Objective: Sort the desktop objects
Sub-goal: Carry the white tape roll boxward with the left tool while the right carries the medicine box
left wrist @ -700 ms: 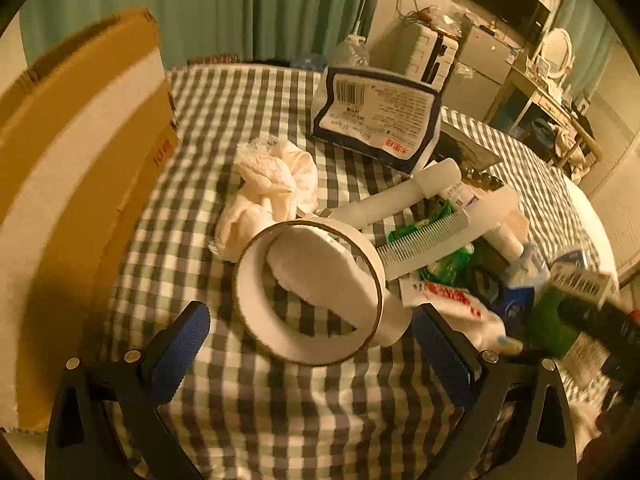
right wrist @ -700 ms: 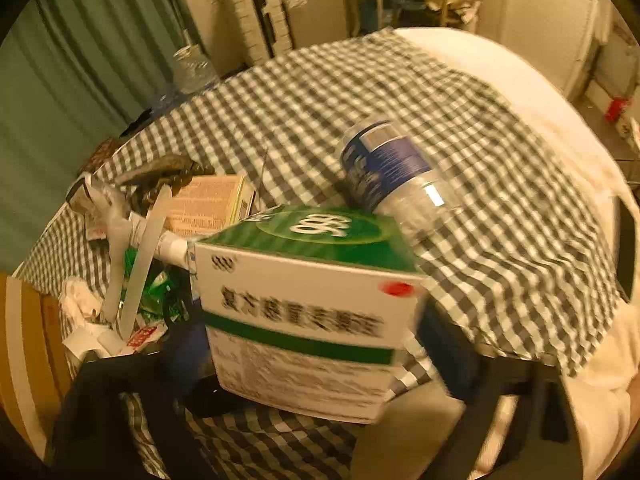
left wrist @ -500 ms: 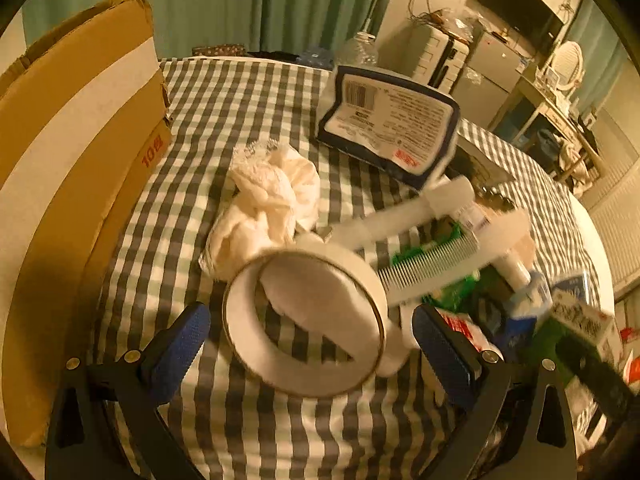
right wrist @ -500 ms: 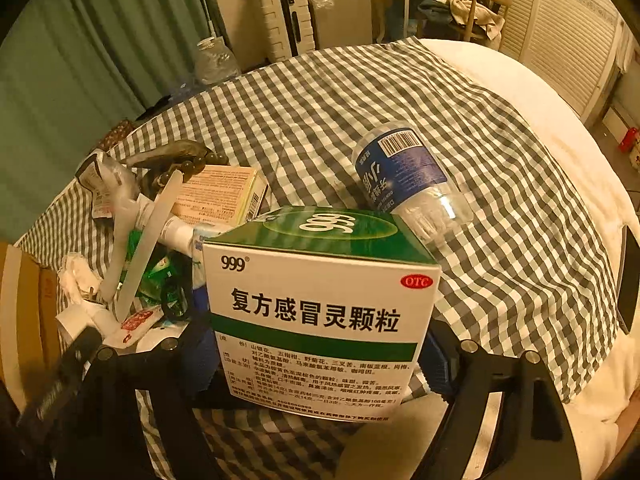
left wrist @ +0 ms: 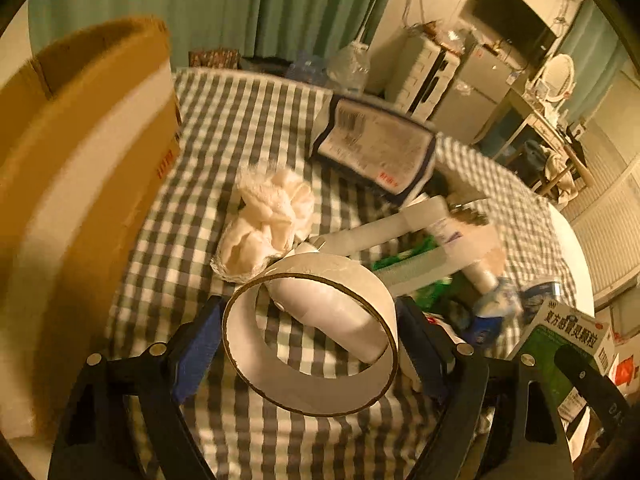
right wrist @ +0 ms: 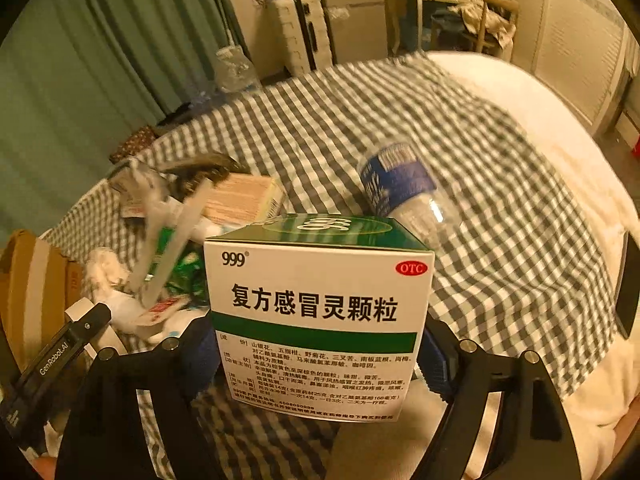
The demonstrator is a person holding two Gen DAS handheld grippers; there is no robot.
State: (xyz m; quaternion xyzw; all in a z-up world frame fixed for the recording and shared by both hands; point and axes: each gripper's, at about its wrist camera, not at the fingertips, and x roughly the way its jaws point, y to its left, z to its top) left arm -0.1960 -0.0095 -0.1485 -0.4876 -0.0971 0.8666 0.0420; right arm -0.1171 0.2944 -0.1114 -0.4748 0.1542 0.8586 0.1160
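- Left wrist view: our left gripper [left wrist: 310, 350] has its blue-padded jaws clamped on the outer sides of a wide white cardboard-cored tape roll [left wrist: 312, 336], held clear of the green-and-white checked cloth [left wrist: 248, 120].
- We judge the carry step is in hand; next the roll needs taking to the tall brown corrugated cardboard box [left wrist: 80, 184] at nine o'clock, if that is its bin.
- A crumpled cream fabric bundle [left wrist: 268, 216], soft and frayed, lies at twelve o'clock of the roll; a smooth white plastic tube [left wrist: 384, 228] lies at one o'clock.
- Right wrist view: our right gripper [right wrist: 320, 354] is clamped on a rigid green-and-white printed medicine carton [right wrist: 320, 312], lifted above the cloth.
- A clear crushed plastic bottle with blue label [right wrist: 404, 192] lies at one o'clock, apart from the carton.
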